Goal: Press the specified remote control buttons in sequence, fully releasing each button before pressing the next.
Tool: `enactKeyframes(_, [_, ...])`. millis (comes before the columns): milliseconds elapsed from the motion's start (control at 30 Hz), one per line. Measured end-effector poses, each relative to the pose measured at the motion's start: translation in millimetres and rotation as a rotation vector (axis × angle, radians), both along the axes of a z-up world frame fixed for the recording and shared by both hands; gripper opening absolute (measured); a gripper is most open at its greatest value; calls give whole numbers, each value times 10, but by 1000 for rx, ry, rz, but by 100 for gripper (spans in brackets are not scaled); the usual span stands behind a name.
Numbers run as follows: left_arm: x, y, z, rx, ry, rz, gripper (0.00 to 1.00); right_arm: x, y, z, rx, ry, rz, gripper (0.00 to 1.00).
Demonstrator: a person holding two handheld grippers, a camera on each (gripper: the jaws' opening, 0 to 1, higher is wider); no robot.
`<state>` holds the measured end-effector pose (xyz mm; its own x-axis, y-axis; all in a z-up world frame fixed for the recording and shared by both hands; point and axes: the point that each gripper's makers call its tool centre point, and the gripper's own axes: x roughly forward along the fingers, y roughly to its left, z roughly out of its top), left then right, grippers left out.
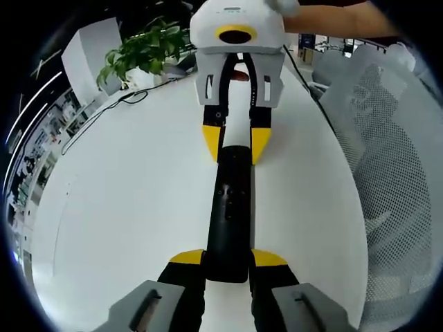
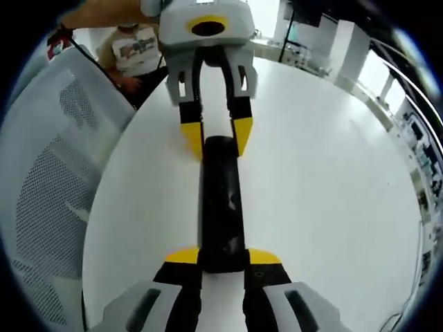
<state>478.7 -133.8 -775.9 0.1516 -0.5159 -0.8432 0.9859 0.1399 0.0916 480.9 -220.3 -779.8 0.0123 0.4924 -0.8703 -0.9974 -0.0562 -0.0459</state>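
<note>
A long black remote control (image 1: pixel 229 207) lies lengthwise between the two grippers over the white table (image 1: pixel 131 200). My left gripper (image 1: pixel 228 259) is shut on its near end, with a yellow-tipped jaw against each side. The right gripper (image 1: pixel 235 142) faces me from the far side and clasps the remote's other end. In the right gripper view the same remote (image 2: pixel 220 207) runs away from my right gripper (image 2: pixel 221 257), which is shut on its near end, while the left gripper (image 2: pixel 217 142) holds the far end. Small buttons show faintly on the remote's top face.
A white mesh chair (image 1: pixel 387 173) stands at the table's right edge, and the same chair (image 2: pixel 48 180) is seen again on the left of the right gripper view. A potted plant (image 1: pixel 142 52) and a dark cable (image 1: pixel 104 111) sit at the far left. A person's arm (image 1: pixel 346 17) reaches in above.
</note>
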Motion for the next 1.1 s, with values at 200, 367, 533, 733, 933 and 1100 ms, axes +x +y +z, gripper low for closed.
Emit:
enactKeyframes(200, [7, 4, -2, 1, -4, -1, 23, 4, 2, 22, 2, -8, 3, 19])
enactKeyframes(367, [25, 20, 32, 5, -14, -8, 23, 19, 20, 42, 4, -14, 2, 19])
enactKeyframes(533, [63, 45, 76, 8, -28, -10, 23, 58, 42, 100, 12, -31, 1, 19])
enactKeyframes(733, [129, 48, 160, 3, -53, -9, 23, 131, 45, 195, 26, -60, -7, 19])
enactKeyframes(933, [230, 50, 251, 5, -87, -14, 23, 220, 49, 277, 37, -95, -17, 19])
enactKeyframes(1100, [340, 52, 341, 10, -116, -25, 23, 316, 53, 367, 45, -125, -26, 19])
